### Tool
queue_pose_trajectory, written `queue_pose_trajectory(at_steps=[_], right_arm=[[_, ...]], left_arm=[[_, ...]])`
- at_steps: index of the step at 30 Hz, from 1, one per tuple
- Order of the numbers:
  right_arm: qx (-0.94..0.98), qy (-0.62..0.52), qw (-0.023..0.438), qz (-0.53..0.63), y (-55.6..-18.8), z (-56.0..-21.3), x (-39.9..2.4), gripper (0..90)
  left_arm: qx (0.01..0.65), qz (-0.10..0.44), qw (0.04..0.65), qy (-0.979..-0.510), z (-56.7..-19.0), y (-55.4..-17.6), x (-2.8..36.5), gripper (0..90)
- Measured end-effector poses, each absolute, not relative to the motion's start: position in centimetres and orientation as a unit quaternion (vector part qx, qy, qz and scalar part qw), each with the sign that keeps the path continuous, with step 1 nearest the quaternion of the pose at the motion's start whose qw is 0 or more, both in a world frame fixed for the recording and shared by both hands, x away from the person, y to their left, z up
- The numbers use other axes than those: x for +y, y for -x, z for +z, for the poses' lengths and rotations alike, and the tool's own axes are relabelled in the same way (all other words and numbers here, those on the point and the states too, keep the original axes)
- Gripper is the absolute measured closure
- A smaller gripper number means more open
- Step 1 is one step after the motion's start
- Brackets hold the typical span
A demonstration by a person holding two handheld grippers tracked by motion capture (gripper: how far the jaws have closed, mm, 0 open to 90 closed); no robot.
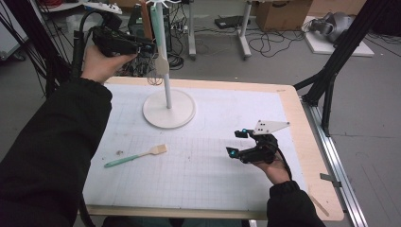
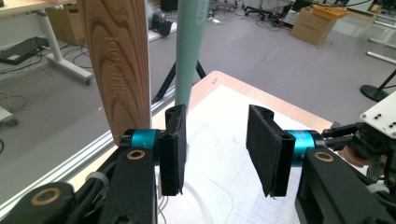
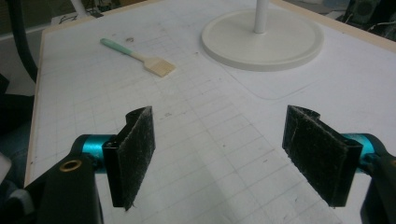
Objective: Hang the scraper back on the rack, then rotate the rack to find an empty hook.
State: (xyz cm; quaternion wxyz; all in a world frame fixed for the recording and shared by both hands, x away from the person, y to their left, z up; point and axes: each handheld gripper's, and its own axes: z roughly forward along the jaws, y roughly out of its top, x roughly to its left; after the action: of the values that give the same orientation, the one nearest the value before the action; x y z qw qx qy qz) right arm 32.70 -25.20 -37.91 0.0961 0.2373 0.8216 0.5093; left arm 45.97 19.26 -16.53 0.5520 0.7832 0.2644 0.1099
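The mint spatula point(image 1: 159, 38) hangs from the top of the white rack point(image 1: 169, 109) in the upper left-center of the high view, long axis straight up and down, handle up, cream blade down against the pole. It's a slim thing: smooth matte mint-green handle, probably silicone or plastic, flaring into a pale flat paddle. In the left gripper view the handle point(image 2: 190, 46) drops from the top center of the frame as a tapering green shaft, ending right behind the near pad. Just left of it hangs a wooden utensil point(image 2: 120, 65), broad, flat, heavy swirly grain with some letters stamped into it, also vertical. The left gripper point(image 1: 142, 47) is up at the rack in the upper left; its jaws stand partly apart with nothing between the pads point(image 2: 173, 149), and the spatula handle sits just past the tip of one, so it's holding nothing. The right gripper point(image 1: 238, 142) rests low over the mat at the lower right, jaws wide, pads point(image 3: 134, 149) fuzzy black, nothing between them. A second tool, the brush point(image 1: 137, 156), lies flat on the mat at the lower left, mint handle pointing lower left, tan square bristle head pointing upper right. The mat point(image 1: 203, 179) is white with a faint grid; the rack has a round disc base and 1 thin pole.
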Motion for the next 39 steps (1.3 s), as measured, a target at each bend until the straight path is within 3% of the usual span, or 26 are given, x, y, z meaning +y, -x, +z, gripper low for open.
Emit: queue_pose_trajectory(at_steps=[13, 21, 39], right_arm=[[0.816, -0.243, 0.102, 0.515, -32.7, -37.7, -25.6, 24.3], [0.813, -0.247, 0.104, 0.517, -32.6, -37.6, -25.8, 24.1], [0.815, -0.244, 0.108, 0.514, -32.7, -37.7, -25.5, 23.3]], left_arm=[[0.258, 0.116, 0.555, -0.782, -16.3, -45.2, 19.9, 68.1], [0.234, 0.110, 0.556, -0.790, -15.2, -44.5, 19.4, 88.9], [0.228, 0.110, 0.566, -0.785, -12.2, -44.7, 17.9, 89.6]])
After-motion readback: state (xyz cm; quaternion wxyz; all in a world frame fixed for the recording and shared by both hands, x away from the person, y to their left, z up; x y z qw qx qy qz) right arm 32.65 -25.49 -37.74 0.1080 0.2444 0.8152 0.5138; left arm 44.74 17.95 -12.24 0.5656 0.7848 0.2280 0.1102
